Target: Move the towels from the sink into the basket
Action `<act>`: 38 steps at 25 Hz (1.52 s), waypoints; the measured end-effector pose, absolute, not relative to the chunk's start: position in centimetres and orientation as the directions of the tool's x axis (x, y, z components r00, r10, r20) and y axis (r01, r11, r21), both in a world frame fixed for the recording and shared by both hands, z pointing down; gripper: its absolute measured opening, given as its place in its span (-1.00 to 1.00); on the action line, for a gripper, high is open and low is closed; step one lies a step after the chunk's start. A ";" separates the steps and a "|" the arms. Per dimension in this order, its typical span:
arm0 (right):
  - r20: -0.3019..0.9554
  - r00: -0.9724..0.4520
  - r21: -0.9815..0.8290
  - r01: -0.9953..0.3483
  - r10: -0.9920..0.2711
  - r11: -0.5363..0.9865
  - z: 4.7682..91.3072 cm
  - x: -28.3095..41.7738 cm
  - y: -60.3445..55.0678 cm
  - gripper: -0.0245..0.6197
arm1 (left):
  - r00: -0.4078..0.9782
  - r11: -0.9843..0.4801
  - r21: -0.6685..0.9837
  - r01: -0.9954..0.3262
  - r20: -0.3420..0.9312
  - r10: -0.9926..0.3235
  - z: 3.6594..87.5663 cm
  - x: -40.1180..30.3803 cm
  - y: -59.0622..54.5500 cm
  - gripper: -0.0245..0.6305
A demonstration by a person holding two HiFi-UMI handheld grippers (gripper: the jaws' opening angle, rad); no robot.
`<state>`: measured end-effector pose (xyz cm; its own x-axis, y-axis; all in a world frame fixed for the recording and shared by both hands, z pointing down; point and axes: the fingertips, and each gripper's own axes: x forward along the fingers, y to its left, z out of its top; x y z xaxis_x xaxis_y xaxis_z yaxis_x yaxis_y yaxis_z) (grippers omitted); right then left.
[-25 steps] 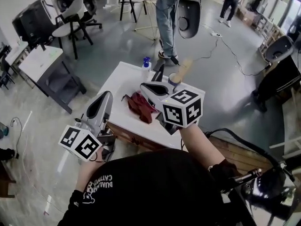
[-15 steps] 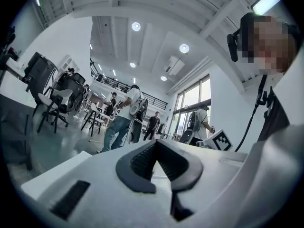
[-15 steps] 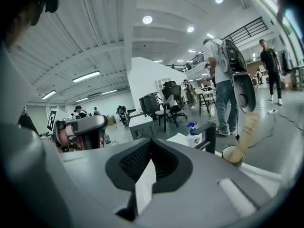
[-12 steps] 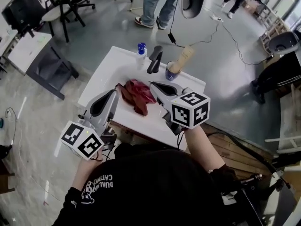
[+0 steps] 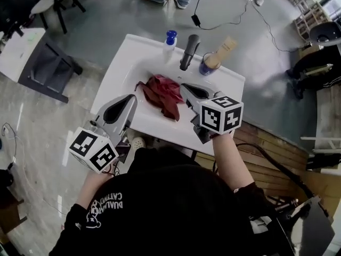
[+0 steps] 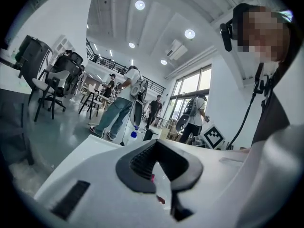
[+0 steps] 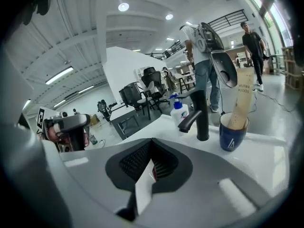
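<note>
A dark red towel [image 5: 162, 92] is seen crumpled in the basin of the white sink [image 5: 120, 71], with one end trailed toward the front rim. The right gripper [image 7: 151, 145] is held over the basin just beside the towel's right edge; contact cannot be judged. Its claw is closed tight, pads together, with nothing pinched. The left gripper [image 6: 154, 148] is held at the sink's near left corner, apart from the towel. Its claw is likewise closed at the tips and empty, with only a thin slit seen behind the pads. Behind the towel a black faucet [image 5: 189, 51] is mounted on the back ledge. A blue-capped bottle [image 5: 169, 40] is set to its left and a blue cup [image 5: 208, 67] to its right, with a tan box [image 5: 226, 46] stood in the cup. A grey desk [image 5: 48, 68] is seen on the floor left of the sink.
</note>
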<state>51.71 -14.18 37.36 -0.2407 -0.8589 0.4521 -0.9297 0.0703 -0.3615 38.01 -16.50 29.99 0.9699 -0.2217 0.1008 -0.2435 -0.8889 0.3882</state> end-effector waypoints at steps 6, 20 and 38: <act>0.543 -0.216 -0.372 -0.928 -0.812 -0.002 42.2 50.7 -15.2 -0.91 | 0.971 -0.880 0.415 -0.229 0.164 -0.175 33.2 37.1 -18.3 -0.91; 0.855 -0.284 -0.304 -0.952 -0.433 0.024 54.4 48.9 -12.9 -0.26 | 0.961 -0.845 0.459 -0.273 0.169 -0.218 33.5 34.3 -18.4 -0.91; 0.701 -0.392 -0.275 -0.919 -0.596 0.281 46.9 47.4 -14.4 -0.80 | 0.904 -0.790 0.446 -0.421 0.136 -0.406 32.4 33.3 -14.9 -0.91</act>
<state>47.39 -14.43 46.88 -0.3918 -0.5959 0.7010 -0.9195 0.2812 -0.2749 33.29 -14.93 32.36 0.9039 -0.4056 0.1358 -0.4213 -0.7895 0.4462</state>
